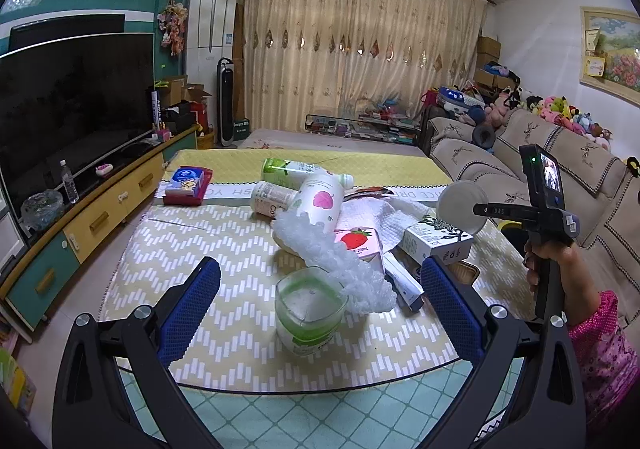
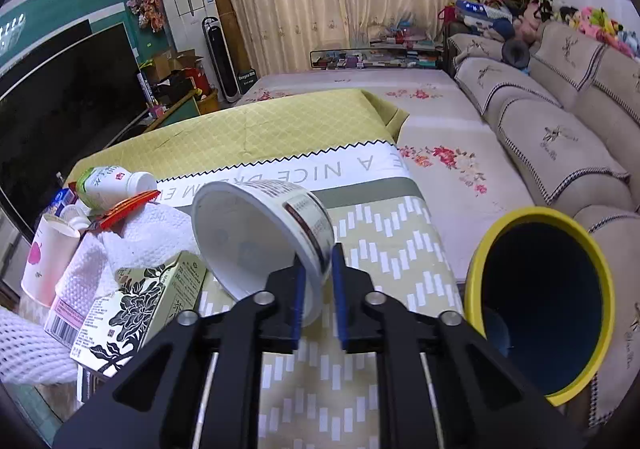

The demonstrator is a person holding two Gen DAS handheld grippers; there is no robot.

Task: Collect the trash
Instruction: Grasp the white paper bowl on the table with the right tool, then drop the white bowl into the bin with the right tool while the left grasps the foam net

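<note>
Pinching the paper bowl's [image 2: 260, 237] rim in my right gripper [image 2: 318, 297] — thin hold, so it could slip short of the yellow bin [image 2: 540, 301]; left gripper [image 1: 320, 309] is hanging spread.

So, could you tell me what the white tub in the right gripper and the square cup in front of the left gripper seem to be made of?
White tub: thin plastic or coated paper, I cannot tell which; smooth matte white inside, printed label band outside. The right gripper pinches its thin rim. Square cup: probably clear plastic, possibly glass; its walls are see-through with a green tint.
</note>
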